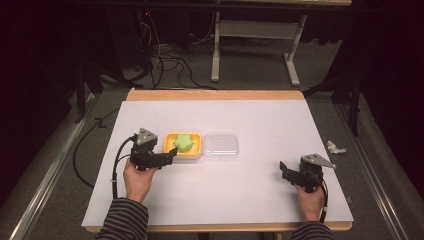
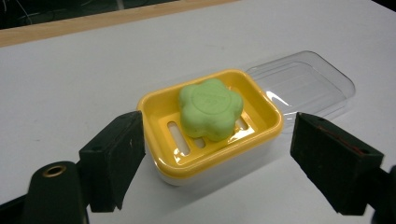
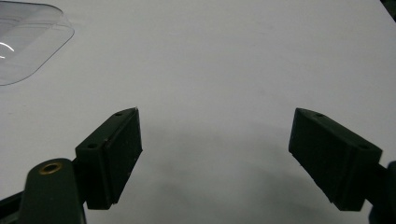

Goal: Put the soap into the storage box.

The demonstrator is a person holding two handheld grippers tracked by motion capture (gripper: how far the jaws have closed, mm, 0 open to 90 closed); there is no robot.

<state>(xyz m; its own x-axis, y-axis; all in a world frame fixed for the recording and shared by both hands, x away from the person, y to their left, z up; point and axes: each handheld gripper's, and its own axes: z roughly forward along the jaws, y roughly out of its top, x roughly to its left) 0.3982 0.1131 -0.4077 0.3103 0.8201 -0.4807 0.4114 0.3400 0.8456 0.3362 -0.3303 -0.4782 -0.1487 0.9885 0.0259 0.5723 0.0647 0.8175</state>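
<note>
Dark surroundings and a grey carpeted floor strewn with black cables are being seen behind a white counter with a wooden far edge; the legs of a second, pale table are standing farther back. On the counter, left of its middle, a yellow soap dish is being carried on a white base, and a green flower-shaped soap is lying in it on the slotted insert. A clear plastic lid is lying flat just beside the dish, on its right in the high view, touching it or nearly so.

The left gripper is being held by the person's left hand low over the counter, close against the near left corner of the dish. In the left gripper view the soap dish is being framed between the two black fingers, which are being kept wide apart; neither finger is touching the dish, and the soap is sitting toward the far side of the insert, with the lid beyond.

The right gripper is being held by the right hand near the right front of the counter, well apart from the dish and lid. In the right gripper view its fingers are likewise being held wide apart over bare counter, gripping nothing, with a corner of the lid lying at the upper left.
</note>
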